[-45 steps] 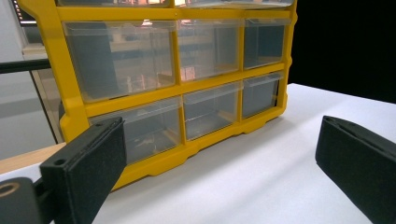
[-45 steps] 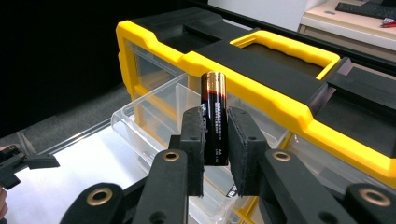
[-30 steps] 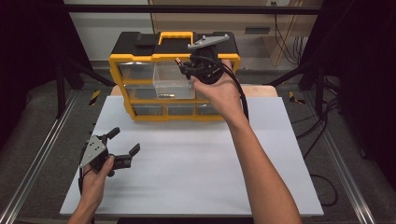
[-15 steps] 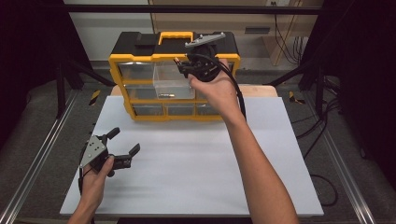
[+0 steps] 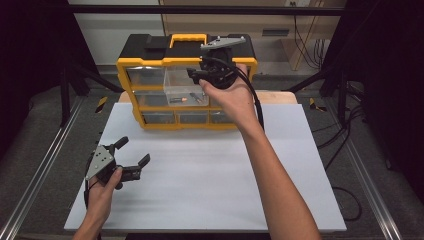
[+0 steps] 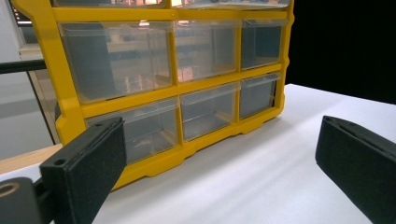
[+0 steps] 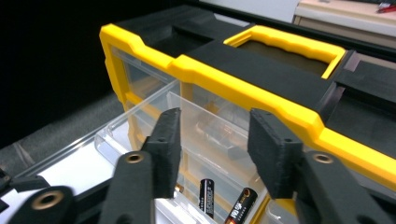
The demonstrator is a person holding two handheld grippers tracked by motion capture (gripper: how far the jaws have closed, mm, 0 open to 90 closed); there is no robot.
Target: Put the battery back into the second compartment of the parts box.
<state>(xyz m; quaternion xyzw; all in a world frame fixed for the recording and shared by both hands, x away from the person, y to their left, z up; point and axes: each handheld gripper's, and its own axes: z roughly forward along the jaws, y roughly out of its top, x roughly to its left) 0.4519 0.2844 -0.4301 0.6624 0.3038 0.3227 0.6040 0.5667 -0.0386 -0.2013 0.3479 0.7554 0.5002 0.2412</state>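
My right tool (image 7: pixel 212 149) hangs over the pulled-out drawer (image 5: pixel 182 90) in the organizer's (image 5: pixel 145 62) top row, jaws spread, nothing pinched, lined up for the batteries (image 7: pixel 206 196) inside. Left tool (image 5: pixel 131 159) rests spread on the desk (image 5: pixel 210 170) well in front of the organizer, out of the way.

Bright even light, dark surroundings

Lab, black frame (image 5: pixel 200 9), trailing cables (image 5: pixel 345 150)

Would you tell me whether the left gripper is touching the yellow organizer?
Apart: the high view shows the left gripper well short of the yellow organizer, bare table between them.
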